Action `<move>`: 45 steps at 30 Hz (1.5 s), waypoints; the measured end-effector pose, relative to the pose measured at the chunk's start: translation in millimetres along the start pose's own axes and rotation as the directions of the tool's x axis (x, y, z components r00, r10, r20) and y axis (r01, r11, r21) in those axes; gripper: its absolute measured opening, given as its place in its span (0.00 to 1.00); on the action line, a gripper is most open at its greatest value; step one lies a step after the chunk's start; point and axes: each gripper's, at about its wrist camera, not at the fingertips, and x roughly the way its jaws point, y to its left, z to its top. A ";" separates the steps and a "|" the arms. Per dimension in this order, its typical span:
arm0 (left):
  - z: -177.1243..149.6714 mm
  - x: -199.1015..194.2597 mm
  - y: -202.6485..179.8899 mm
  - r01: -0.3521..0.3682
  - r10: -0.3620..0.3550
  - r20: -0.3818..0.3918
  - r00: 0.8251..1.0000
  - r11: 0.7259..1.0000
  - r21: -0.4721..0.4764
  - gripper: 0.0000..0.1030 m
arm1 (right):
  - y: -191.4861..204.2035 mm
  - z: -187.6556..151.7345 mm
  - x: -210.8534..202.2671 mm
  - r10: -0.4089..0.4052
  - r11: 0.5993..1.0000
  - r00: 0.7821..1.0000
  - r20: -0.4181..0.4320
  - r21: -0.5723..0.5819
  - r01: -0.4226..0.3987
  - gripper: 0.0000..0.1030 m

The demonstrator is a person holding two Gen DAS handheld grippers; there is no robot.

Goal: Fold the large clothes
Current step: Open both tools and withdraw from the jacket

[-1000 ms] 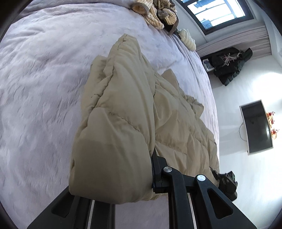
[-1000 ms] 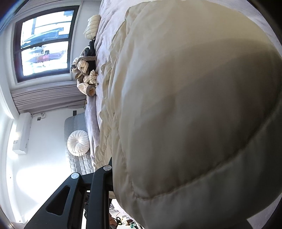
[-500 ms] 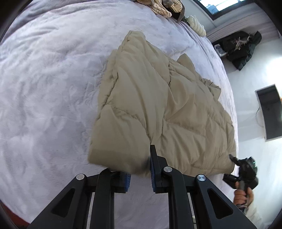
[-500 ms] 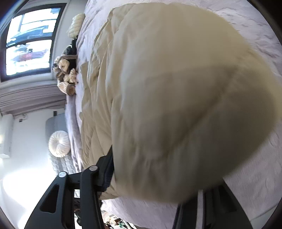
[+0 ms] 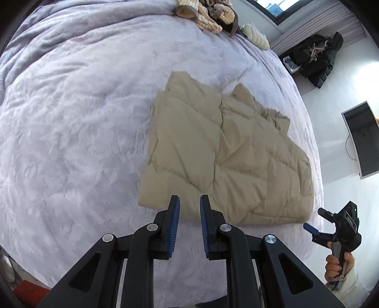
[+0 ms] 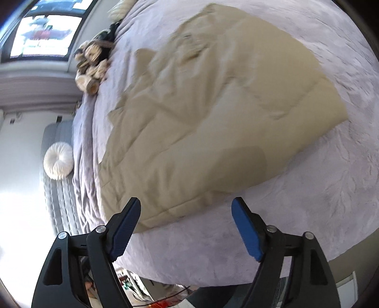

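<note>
A tan quilted jacket lies folded flat on the bed, which is covered with a pale lilac blanket. Taking the jacket as the reference, its near edge sits close to the near side of the bed, and its far end carries some bunched, wrinkled fabric. The left hand-held gripper hovers over the near left corner of the jacket; its blue-padded fingers stand a narrow gap apart with nothing between them, so it grips nothing. The right hand-held gripper is held just off the near edge of the jacket with its fingers spread wide and empty; in the left wrist view the same gripper appears beyond the near right corner of the jacket, off the side of the bed, with the person's hand around its handle. Neither gripper touches the jacket. Well beyond the far end of the jacket, at the far edge of the bed, lies a pile of striped cream clothes and a ribbed cream cushion. Beyond the far right of the jacket, off the bed, a heap of dark clothing rests by the wall. A round white cushion sits off the bed on a grey quilted seat. The right wrist view is motion-blurred, so fine details of the jacket are unclear there.
</note>
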 end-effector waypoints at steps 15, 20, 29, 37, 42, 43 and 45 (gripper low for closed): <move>17.9 22.6 -12.8 -0.124 0.125 -0.007 0.992 0.989 0.078 0.83 | 70.6 -27.0 33.9 -0.063 0.989 0.997 -0.042 -0.138 0.057 0.81; 20.8 32.9 -5.6 -0.130 0.132 -0.026 0.991 0.988 0.080 0.83 | 90.6 -39.7 46.8 -0.164 0.960 0.986 -0.002 -0.230 0.159 0.83; 21.7 42.9 -5.7 -0.167 0.172 -0.047 0.984 0.981 0.097 0.83 | 115.4 -57.2 59.2 -0.279 0.892 0.959 0.041 -0.359 0.275 0.83; 37.7 53.8 -4.0 -0.184 0.188 -0.049 0.981 0.980 0.074 0.83 | 122.9 -38.2 73.8 -0.295 0.882 0.954 -0.054 -0.400 0.250 0.83; 67.3 54.7 15.3 -0.112 0.112 -0.030 0.993 0.994 0.007 0.83 | 129.0 -22.2 72.5 -0.305 0.866 0.951 -0.043 -0.428 0.259 0.83; 74.3 57.4 21.8 -0.080 0.079 -0.039 0.996 0.997 -0.018 0.83 | 129.2 -20.1 73.2 -0.307 0.865 0.951 -0.041 -0.428 0.261 0.83; 90.7 70.8 38.8 -0.013 0.008 -0.071 0.997 0.998 -0.063 0.83 | 129.5 -13.5 74.8 -0.316 0.863 0.948 -0.037 -0.426 0.271 0.83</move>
